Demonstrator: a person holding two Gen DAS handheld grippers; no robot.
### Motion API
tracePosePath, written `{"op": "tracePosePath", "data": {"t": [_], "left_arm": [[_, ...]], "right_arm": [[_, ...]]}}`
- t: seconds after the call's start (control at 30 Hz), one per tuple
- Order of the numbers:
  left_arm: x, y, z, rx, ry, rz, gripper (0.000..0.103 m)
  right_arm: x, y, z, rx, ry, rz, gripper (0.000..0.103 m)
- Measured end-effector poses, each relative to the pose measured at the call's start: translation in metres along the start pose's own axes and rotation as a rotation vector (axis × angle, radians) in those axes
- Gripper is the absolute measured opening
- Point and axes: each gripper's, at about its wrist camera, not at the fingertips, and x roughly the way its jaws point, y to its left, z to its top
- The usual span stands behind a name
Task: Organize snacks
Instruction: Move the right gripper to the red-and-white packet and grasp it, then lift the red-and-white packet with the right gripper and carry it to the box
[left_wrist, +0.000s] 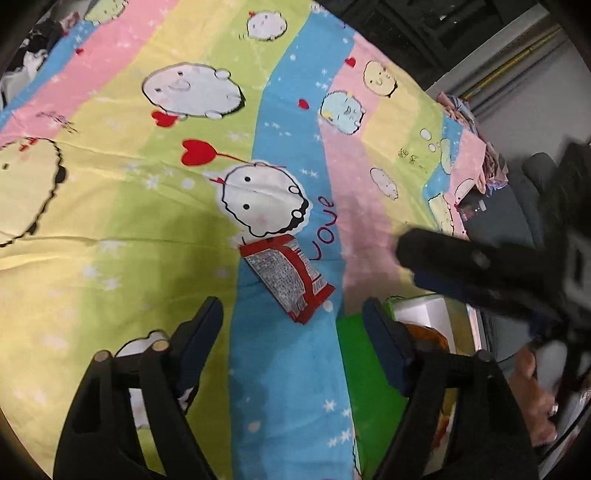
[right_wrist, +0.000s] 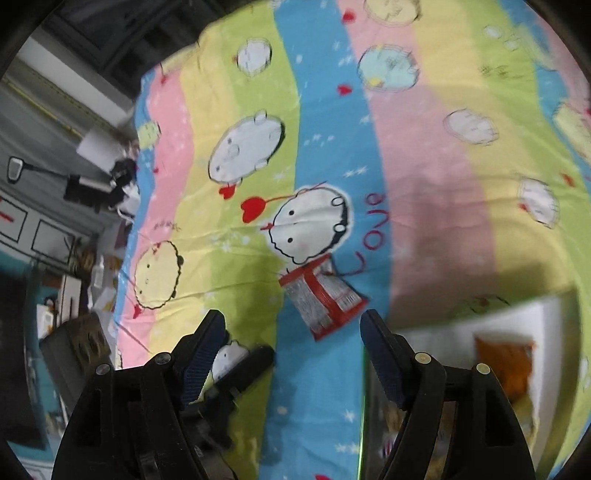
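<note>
A red and silver snack packet (left_wrist: 286, 275) lies flat on the blue stripe of the cartoon-print cloth (left_wrist: 129, 184), just beyond my fingertips. My left gripper (left_wrist: 291, 321) is open and empty, hovering short of the packet. The packet also shows in the right wrist view (right_wrist: 321, 299), ahead of my right gripper (right_wrist: 291, 325), which is open and empty. The right gripper appears blurred at the right of the left wrist view (left_wrist: 406, 251). An orange snack (right_wrist: 504, 363) lies in a white box (right_wrist: 539, 321) at the lower right.
A green box (left_wrist: 364, 373) sits beside the white box (left_wrist: 424, 314) at the cloth's near right edge. Clutter and furniture (right_wrist: 85, 184) stand off the cloth's left side. The floor (left_wrist: 495, 221) lies beyond the right edge.
</note>
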Motion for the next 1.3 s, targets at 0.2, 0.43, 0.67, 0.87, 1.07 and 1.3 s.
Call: {"op": "tracePosePath", "data": {"t": [0.2,0.43,0.67,0.87,1.07,1.3], "left_arm": [[0.042,0.012,0.007,-0.057,0.073,-0.012,0.058],[0.06,0.015,0.014,-0.05,0.091,-0.016,0.056],[0.064,0.015,0.018,-0.043,0.09,0.012,0.038],[0.054,0.011,0.019,-0.006,0.042,0.047,0.037],[0.015,-0.002,0.022,0.042,-0.039,0.043,0.037],[-0.047,-0.034,0.0,0.144,-0.127,0.022,0.038]], "right_arm": [[0.067,-0.009,0.032,-0.005,0.178,-0.027,0.075],[0.104,-0.015,0.036,-0.031,0.272,-0.087,0.069],[0.12,-0.009,0.033,-0.073,0.294,-0.122,0.063],[0.111,0.003,0.025,-0.11,0.25,-0.097,0.053],[0.073,0.029,0.012,-0.158,0.142,-0.086,0.052],[0.004,0.055,-0.021,-0.182,-0.011,-0.08,0.052]]}}
